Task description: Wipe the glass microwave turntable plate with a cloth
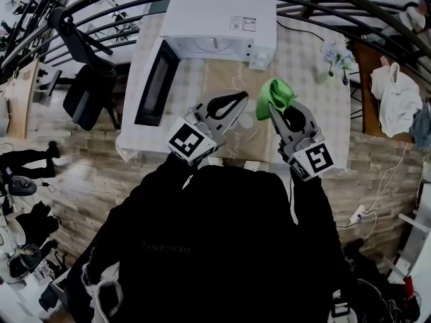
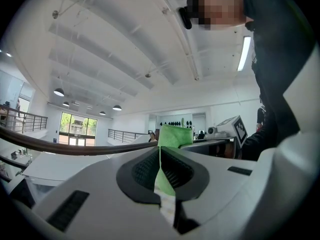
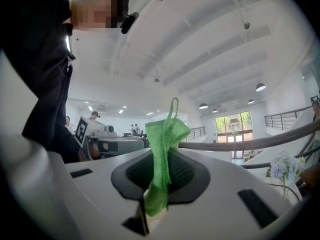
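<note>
My right gripper is shut on a green cloth, which bunches up above the jaws over the table; in the right gripper view the cloth stands up out of the shut jaws. My left gripper is raised beside it, jaws closed on the thin edge of the glass turntable plate, a faint clear disc between the two grippers. In the left gripper view the plate shows only as a narrow strip in the gap, tinted green by the cloth behind it. Both gripper cameras point up towards the ceiling.
A white microwave stands at the back of the table, its dark door swung open to the left. A small vase of flowers stands at the back right. A black chair is on the left.
</note>
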A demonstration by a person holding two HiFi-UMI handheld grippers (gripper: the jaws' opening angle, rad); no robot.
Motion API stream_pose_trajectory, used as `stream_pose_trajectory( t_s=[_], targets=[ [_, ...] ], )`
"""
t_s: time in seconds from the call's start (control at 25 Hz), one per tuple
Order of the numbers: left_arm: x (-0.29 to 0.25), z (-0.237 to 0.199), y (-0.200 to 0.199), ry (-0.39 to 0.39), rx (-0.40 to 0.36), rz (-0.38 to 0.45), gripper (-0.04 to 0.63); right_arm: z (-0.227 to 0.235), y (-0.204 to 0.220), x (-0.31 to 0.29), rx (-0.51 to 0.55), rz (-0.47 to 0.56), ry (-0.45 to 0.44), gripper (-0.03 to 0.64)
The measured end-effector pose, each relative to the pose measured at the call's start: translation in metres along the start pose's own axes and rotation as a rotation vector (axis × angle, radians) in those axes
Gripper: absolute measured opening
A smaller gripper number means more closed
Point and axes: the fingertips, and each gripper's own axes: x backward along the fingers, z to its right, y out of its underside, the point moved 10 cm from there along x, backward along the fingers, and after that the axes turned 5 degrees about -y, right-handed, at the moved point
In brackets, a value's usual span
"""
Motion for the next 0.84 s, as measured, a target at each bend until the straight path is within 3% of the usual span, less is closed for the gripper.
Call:
stream_pose_trajectory(
  t_s=[0.84],
  targets=[
    [-0.0007, 0.0006, 0.0080, 0.010, -0.003, 0.016, 0.021, -0.0010, 0.0051, -0.0030, -0.025, -0.007, -0.014, 0.060]
  ],
)
